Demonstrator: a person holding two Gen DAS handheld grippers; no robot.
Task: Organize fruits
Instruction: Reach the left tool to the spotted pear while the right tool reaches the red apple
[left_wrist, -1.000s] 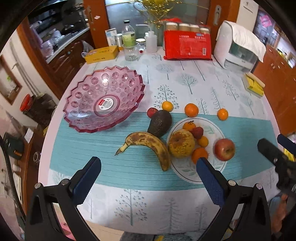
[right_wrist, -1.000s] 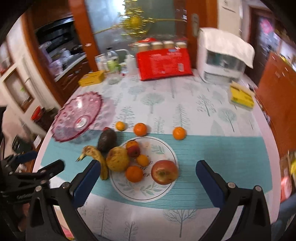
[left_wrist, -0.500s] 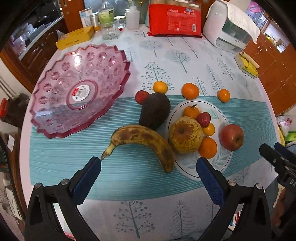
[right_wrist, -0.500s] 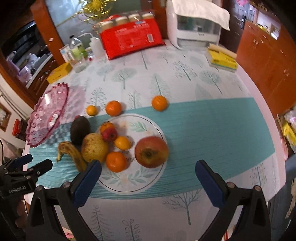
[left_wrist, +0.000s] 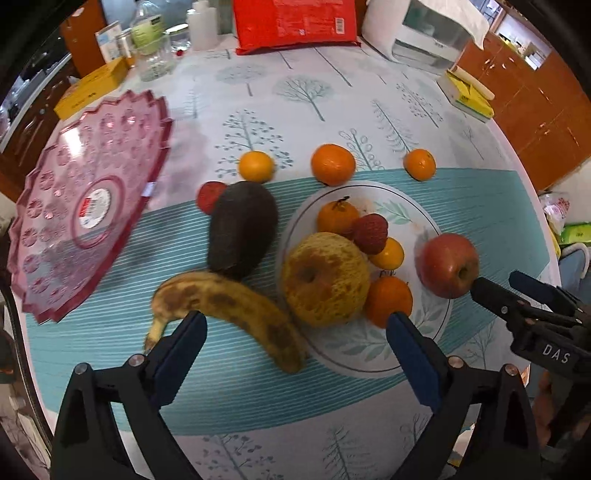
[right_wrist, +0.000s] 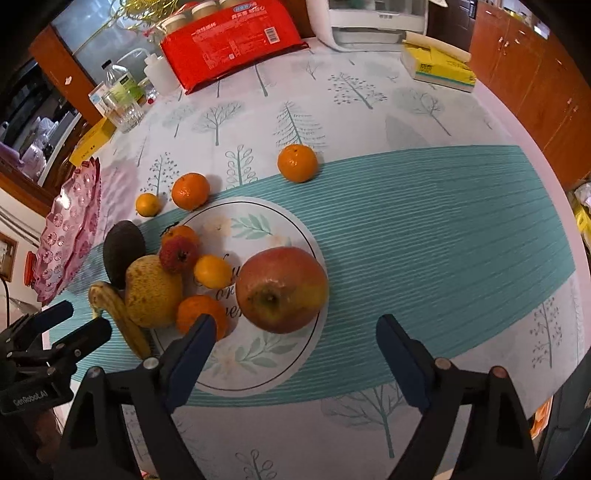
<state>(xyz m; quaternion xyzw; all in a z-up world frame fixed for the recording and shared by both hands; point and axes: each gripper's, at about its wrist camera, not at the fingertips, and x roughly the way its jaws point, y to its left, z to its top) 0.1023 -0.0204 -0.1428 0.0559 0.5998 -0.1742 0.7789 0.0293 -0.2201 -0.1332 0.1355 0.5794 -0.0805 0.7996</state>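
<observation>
A white plate (left_wrist: 402, 201) (right_wrist: 258, 218) holds a red apple (left_wrist: 447, 264) (right_wrist: 282, 290), a yellow spotted fruit (left_wrist: 325, 278) (right_wrist: 153, 291), a lychee (left_wrist: 370, 232) and small oranges. A banana (left_wrist: 229, 304) and a dark avocado (left_wrist: 242, 229) lie left of the plate. An empty pink fruit bowl (left_wrist: 85, 199) (right_wrist: 70, 229) is at the left. My left gripper (left_wrist: 295, 343) is open above the banana's near end. My right gripper (right_wrist: 293, 343) is open just before the apple, not touching it.
Three loose oranges (left_wrist: 332, 164) and a small red fruit (left_wrist: 209, 195) lie behind the plate. A red package (left_wrist: 295, 22), bottles (left_wrist: 147, 33), a yellow box (left_wrist: 92, 88), a white appliance (left_wrist: 424, 33) and a yellow pack (left_wrist: 467, 96) stand at the table's back.
Both grippers have moved forward and down toward the fruit. The left one now hangs over the banana, the right one close to the apple. Both stay open.
</observation>
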